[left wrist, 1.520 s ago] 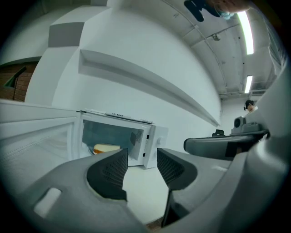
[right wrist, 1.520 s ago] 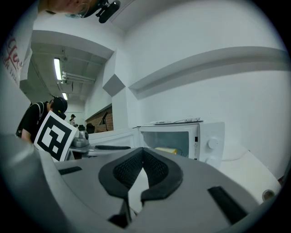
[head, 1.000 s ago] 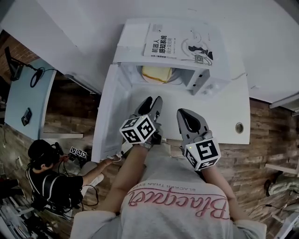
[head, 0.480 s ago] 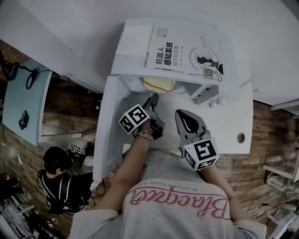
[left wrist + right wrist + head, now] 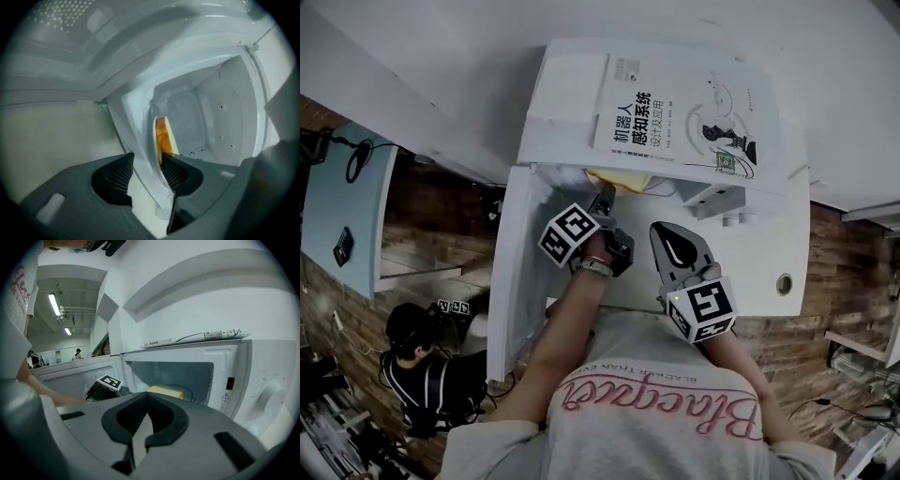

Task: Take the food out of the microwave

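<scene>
One white microwave stands on the bench. Its door is swung wide to its left and a book lies flat on its top. The right gripper hangs outside the microwave's mouth, jaws pressed together on nothing. The left gripper reaches into the cavity with its jaws apart, one on each side of the rim of a white plate. On that plate, inside the microwave, sits the food, a yellow slice with an orange edge. The step in hand looks like taking hold of the plate. Next, the left jaws would need to close firmly on the rim, then the plate drawn out level through the opening so the slice does not slide.
</scene>
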The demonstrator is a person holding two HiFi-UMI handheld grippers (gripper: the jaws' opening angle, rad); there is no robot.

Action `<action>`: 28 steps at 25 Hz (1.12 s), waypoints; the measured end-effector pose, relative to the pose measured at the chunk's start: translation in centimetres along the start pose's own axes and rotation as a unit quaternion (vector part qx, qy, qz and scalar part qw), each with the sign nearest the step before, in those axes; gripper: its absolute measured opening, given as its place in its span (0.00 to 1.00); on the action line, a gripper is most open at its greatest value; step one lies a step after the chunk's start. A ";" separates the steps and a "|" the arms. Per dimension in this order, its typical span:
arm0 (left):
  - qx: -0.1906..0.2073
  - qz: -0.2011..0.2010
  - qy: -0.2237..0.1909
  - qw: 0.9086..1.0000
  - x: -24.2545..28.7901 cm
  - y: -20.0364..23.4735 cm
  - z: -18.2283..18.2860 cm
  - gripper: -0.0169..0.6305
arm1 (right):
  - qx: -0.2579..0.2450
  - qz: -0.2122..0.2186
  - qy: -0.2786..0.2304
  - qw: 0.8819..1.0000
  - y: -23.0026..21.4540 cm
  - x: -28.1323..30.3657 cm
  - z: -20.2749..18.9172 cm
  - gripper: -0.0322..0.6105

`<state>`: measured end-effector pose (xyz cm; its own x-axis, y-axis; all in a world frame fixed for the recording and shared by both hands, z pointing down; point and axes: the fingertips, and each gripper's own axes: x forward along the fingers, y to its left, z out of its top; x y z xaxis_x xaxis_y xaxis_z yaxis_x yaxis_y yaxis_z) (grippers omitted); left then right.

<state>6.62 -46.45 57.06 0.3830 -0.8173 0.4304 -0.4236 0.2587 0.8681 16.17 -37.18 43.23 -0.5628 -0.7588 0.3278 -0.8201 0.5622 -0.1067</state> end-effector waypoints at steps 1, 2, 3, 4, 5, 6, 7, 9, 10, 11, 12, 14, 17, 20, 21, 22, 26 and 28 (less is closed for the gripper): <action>-0.001 0.004 0.002 1.000 0.0 0.0 0.0 0.33 | -0.001 0.001 0.002 1.000 0.0 0.1 -0.1 0.07; -0.001 0.007 0.005 1.000 0.0 0.0 0.0 0.33 | -0.002 0.003 0.003 1.000 0.0 0.2 -0.1 0.07; -0.003 0.009 0.008 1.000 0.0 0.0 0.0 0.32 | -0.002 0.003 0.005 1.000 0.0 0.2 -0.2 0.07; -0.008 0.008 0.011 1.000 0.0 -0.1 0.0 0.31 | -0.002 0.004 0.006 1.000 0.0 0.2 -0.3 0.07; -0.016 0.005 0.012 1.000 -0.1 -0.1 0.0 0.30 | -0.002 0.004 0.007 1.000 0.0 0.2 -0.3 0.07; -0.024 0.001 0.011 1.000 -0.2 -0.1 0.0 0.28 | -0.002 0.005 0.008 1.000 0.0 0.1 -0.4 0.07; -0.031 -0.004 0.010 0.999 -0.4 -0.2 0.0 0.25 | -0.002 0.005 0.008 1.000 0.1 0.1 -0.4 0.07; -0.033 -0.018 0.007 0.999 -0.7 -0.5 0.0 0.20 | -0.004 0.007 0.008 1.000 0.2 -0.1 -0.5 0.07; -0.032 -0.028 0.005 0.999 -0.8 -0.7 -0.1 0.18 | -0.005 0.008 0.008 1.000 0.3 -0.2 -0.5 0.07; -0.033 -0.037 0.003 0.999 -0.9 -1.1 -0.1 0.13 | -0.006 0.009 0.008 1.000 0.4 -0.4 -0.5 0.07; -0.037 -0.044 0.001 0.998 -1.0 -1.3 -0.1 0.07 | -0.007 0.010 0.007 1.000 0.6 -0.6 -0.5 0.07; -0.052 -0.054 -0.001 0.997 -1.2 -1.5 -0.1 0.06 | -0.010 0.013 0.006 1.000 0.8 -1.0 -0.5 0.07; -0.075 -0.072 -0.005 0.995 -1.6 -1.6 -0.4 0.05 | -0.014 0.016 0.007 1.000 1.0 -1.8 -0.7 0.07; -0.089 -0.094 -0.013 0.991 -2.0 -1.8 -0.6 0.04 | -0.017 0.012 0.005 1.000 0.9 -2.6 -0.8 0.07; -0.092 -0.101 -0.017 0.991 -2.2 -1.9 -0.7 0.04 | -0.018 0.011 0.003 1.000 0.9 -2.9 -0.7 0.07; -0.093 -0.107 -0.020 0.990 -2.4 -2.0 -0.9 0.04 | -0.018 0.011 0.002 1.000 0.9 -3.2 -0.7 0.07; -0.091 -0.119 -0.028 0.988 -3.4 -2.5 -1.7 0.04 | -0.023 0.011 -0.008 1.000 0.9 -4.4 -0.4 0.07; -0.089 -0.125 -0.031 0.988 -4.1 -2.8 -2.0 0.04 | -0.025 0.012 -0.015 0.999 1.1 -4.9 -0.1 0.07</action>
<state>7.90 -42.79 53.39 0.4044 -0.8957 0.1851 -0.1689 0.1257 0.9776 18.08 -32.79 41.63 -0.5858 -0.7536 0.2981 -0.8003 0.5959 -0.0662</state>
